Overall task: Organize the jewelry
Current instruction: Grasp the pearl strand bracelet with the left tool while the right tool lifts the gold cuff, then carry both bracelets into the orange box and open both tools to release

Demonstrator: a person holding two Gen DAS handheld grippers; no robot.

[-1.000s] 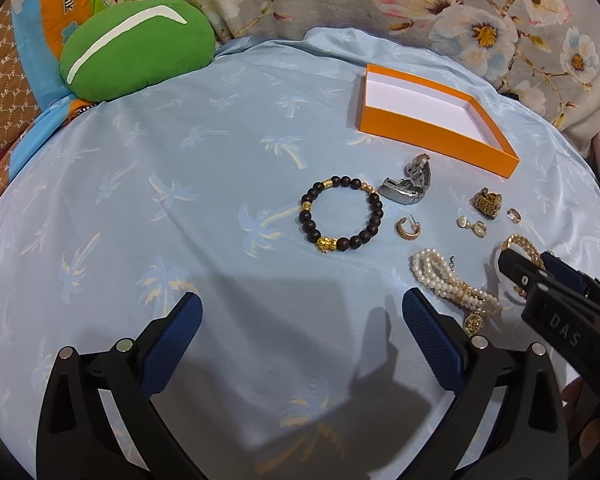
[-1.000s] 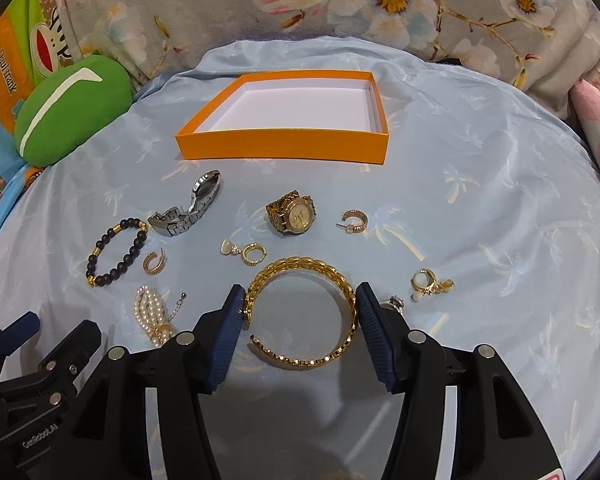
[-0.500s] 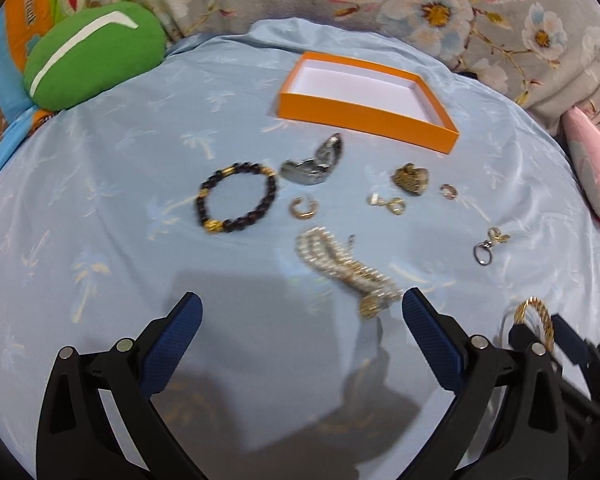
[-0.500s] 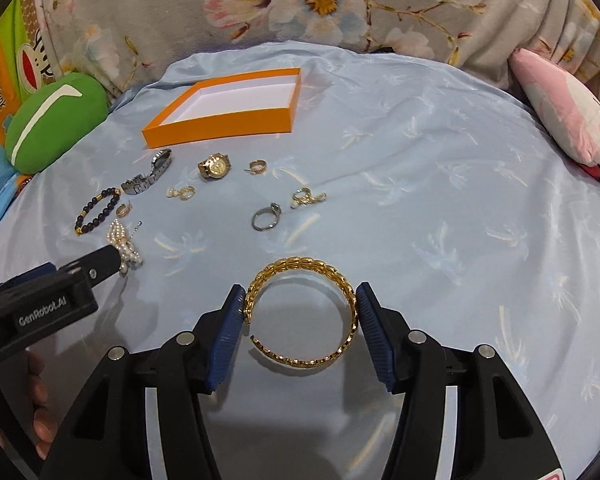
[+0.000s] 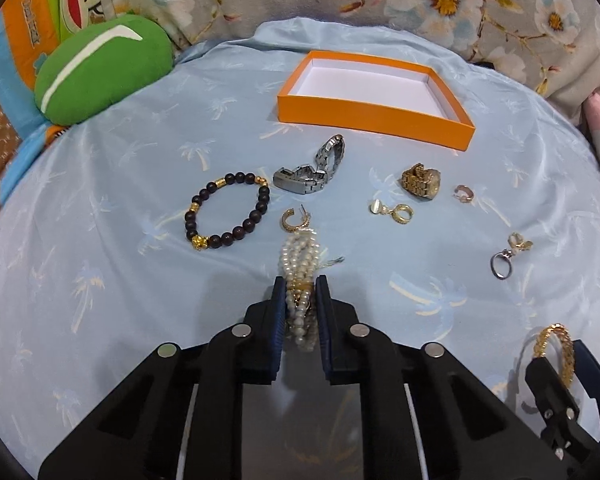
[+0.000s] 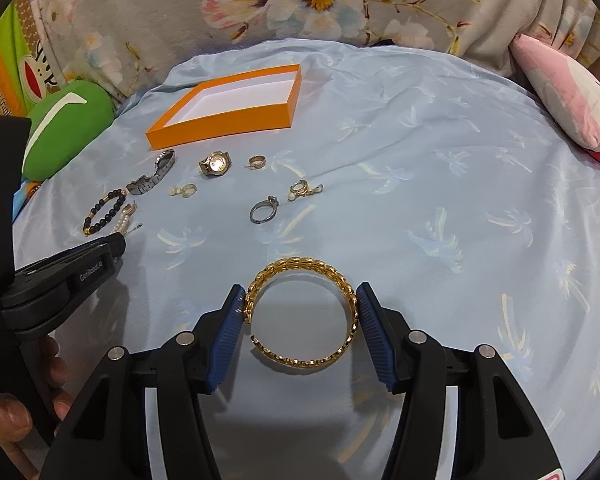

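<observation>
Left gripper (image 5: 299,292) clamped on the near end of the pearl bracelet (image 5: 300,254), whose strands run forward between the blue ribbed pads; right gripper (image 6: 301,300) grasps the gold chain-link bangle (image 6: 301,317) across its width, pads touching both sides, bangle's gap at lower left; beyond the pearls lie a small gold hoop earring (image 5: 293,218), dark bead bracelet (image 5: 228,210), steel watch (image 5: 312,170), gold watch (image 5: 420,181), silver ring (image 5: 500,266); all well apart on smooth light-blue palm-print cloth (image 6: 440,200); wide open cloth to the right in the right wrist view; orange tray (image 5: 374,98), white-lined, shallow, sits farther back; green cushion (image 5: 100,68) at far left; pearl clasp partly hidden between the pads.
</observation>
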